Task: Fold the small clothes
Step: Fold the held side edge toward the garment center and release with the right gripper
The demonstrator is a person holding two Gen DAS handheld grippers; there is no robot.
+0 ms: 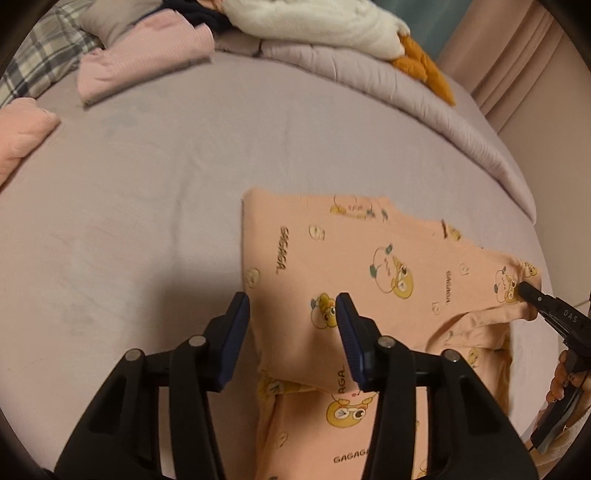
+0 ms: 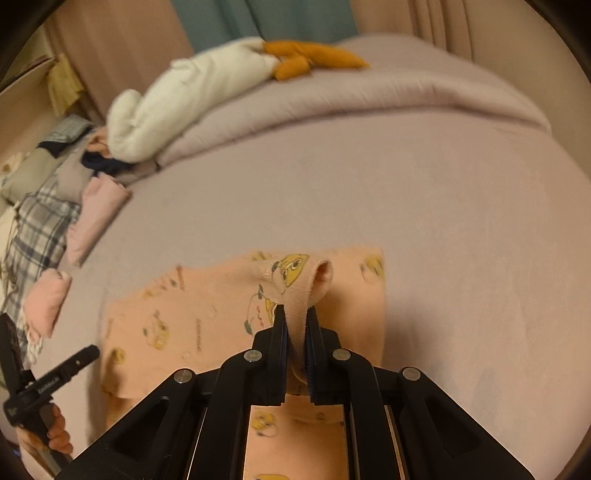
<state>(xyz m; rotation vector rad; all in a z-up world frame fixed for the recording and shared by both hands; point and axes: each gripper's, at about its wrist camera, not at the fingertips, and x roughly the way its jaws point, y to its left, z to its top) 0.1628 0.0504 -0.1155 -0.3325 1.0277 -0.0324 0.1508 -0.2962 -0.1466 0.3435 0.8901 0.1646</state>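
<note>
A small peach top (image 1: 354, 266) with yellow cartoon prints lies partly folded on the mauve bed. My left gripper (image 1: 291, 314) is open, its fingers hovering over the garment's near left part, holding nothing. My right gripper (image 2: 295, 325) is shut on the sleeve cuff (image 2: 310, 280) of the peach top (image 2: 184, 325) and lifts it slightly. In the left wrist view the right gripper (image 1: 524, 286) shows at the garment's right end. In the right wrist view the left gripper (image 2: 88, 352) shows at lower left.
Folded pink clothes (image 1: 144, 62) and another pink piece (image 1: 22, 136) lie at the far left. A rolled mauve duvet (image 1: 406, 96) with a white and orange plush toy (image 1: 332, 26) runs along the back. A plaid cloth (image 2: 33, 236) lies left.
</note>
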